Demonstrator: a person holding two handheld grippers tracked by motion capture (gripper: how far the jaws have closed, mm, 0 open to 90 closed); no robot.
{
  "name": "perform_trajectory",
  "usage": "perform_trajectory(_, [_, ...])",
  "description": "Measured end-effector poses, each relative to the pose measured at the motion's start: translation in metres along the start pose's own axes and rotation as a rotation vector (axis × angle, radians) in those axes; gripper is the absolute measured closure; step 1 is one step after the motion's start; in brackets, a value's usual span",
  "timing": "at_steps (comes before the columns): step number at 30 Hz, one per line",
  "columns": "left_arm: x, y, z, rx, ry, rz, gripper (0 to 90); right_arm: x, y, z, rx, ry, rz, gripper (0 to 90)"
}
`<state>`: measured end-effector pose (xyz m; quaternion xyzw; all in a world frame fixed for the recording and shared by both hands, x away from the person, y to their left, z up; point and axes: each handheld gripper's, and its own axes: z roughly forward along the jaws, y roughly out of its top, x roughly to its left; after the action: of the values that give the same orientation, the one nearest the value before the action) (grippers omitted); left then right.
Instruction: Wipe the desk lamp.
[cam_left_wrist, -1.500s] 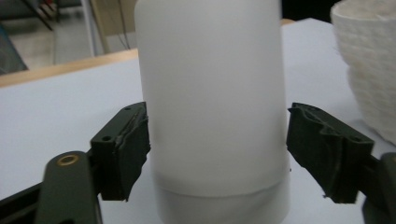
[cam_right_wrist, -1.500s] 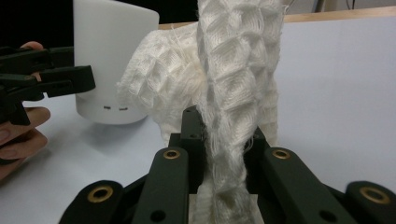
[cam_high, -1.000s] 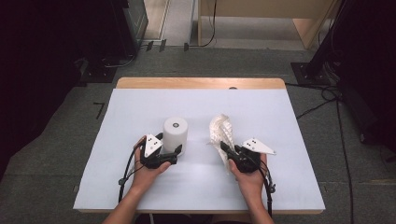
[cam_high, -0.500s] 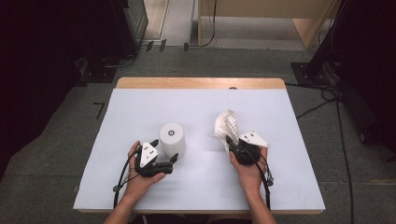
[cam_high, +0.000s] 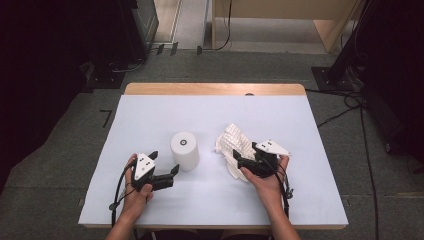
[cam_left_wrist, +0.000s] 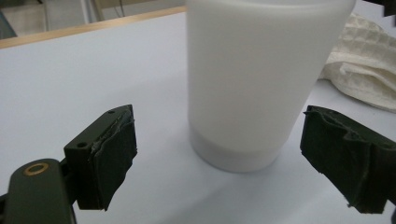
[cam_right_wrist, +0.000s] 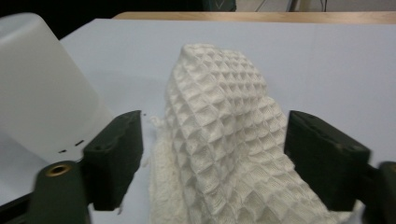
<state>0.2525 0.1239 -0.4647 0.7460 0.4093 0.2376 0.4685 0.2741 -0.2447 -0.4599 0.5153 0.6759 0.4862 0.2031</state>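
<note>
While both hands rest low on the table, the parts stand as follows.

Table (cam_high: 150, 115): pale blue top with a wooden far edge, centre of the high view.

White cylinder (cam_high: 184, 150): upright on the table, left of centre in the high view; in the left gripper view it stands at upper centre, beyond the pads.

Waffle cloth (cam_high: 234, 145): cream, bunched into a ridge, right of centre in the high view, near the cylinder but apart from it.

Left gripper (cam_high: 165, 172): lower left of the high view; jaws spread wide, nothing between them, tips just short of the cylinder's base.

Right gripper (cam_high: 243, 157): lower right of the high view; jaws have just been opening and stand wide. In the right gripper view the cloth lies between them, and neither pad presses on it.
</note>
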Motion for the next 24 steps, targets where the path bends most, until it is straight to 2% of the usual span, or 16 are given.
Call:
perform_trajectory(3, [0.006,-0.001,-0.008,-0.008,-0.006,-0.019,11.2,-0.002,0.003,-0.008,-0.002,-0.006,-0.007,12.7])
perform_trajectory(4, [0.012,-0.003,-0.016,-0.014,0.002,-0.028,11.2,-0.004,0.003,-0.015,0.001,-0.003,-0.011,7.7])
perform_trajectory(5, [0.012,-0.003,-0.016,-0.014,0.002,-0.028,11.2,-0.004,0.003,-0.015,0.001,-0.003,-0.011,7.7])
perform_trajectory(6, [0.017,-0.006,-0.023,-0.012,0.014,-0.030,11.2,-0.008,0.003,-0.024,0.002,-0.012,-0.024,5.0])
perform_trajectory(7, [0.017,-0.006,-0.023,-0.012,0.014,-0.030,11.2,-0.008,0.003,-0.024,0.002,-0.012,-0.024,5.0])
perform_trajectory(8, [0.021,-0.008,-0.026,-0.006,0.026,-0.033,11.2,-0.014,0.001,-0.035,-0.002,-0.031,-0.037,4.2])
perform_trajectory(10, [0.028,-0.012,-0.031,-0.001,0.040,-0.043,11.2,-0.017,0.001,-0.038,-0.008,-0.043,-0.037,4.2])
perform_trajectory(11, [0.035,-0.017,-0.035,0.001,0.057,-0.069,11.2,-0.027,-0.002,-0.048,-0.014,-0.072,-0.029,3.1])
perform_trajectory(13, [0.039,-0.019,-0.037,0.000,0.064,-0.083,11.2,-0.031,-0.003,-0.051,-0.018,-0.083,-0.028,3.1])
perform_trajectory(14, [0.044,-0.022,-0.041,-0.001,0.080,-0.102,11.2,-0.041,-0.007,-0.059,-0.025,-0.107,-0.016,2.2])
perform_trajectory(15, [0.046,-0.022,-0.043,-0.004,0.087,-0.106,11.2,-0.045,-0.008,-0.062,-0.030,-0.118,-0.018,1.9])
perform_trajectory(16, [0.046,-0.022,-0.043,-0.004,0.087,-0.106,11.2,-0.045,-0.008,-0.062,-0.030,-0.118,-0.018,1.9])
perform_trajectory(18, [0.049,-0.023,-0.048,-0.011,0.097,-0.111,11.2,-0.059,-0.015,-0.072,-0.022,-0.152,-0.023,0.7])
perform_trajectory(21, [0.051,-0.027,-0.054,-0.007,0.113,-0.094,11.2,-0.070,-0.021,-0.082,-0.031,-0.171,-0.004,0.7])
perform_trajectory(23, [0.052,-0.028,-0.056,-0.007,0.116,-0.092,11.2,-0.073,-0.022,-0.086,-0.036,-0.176,-0.006,0.7])
perform_trajectory(24, [0.055,-0.032,-0.060,-0.009,0.120,-0.095,11.2,-0.080,-0.025,-0.094,-0.040,-0.194,-0.004,0.7])
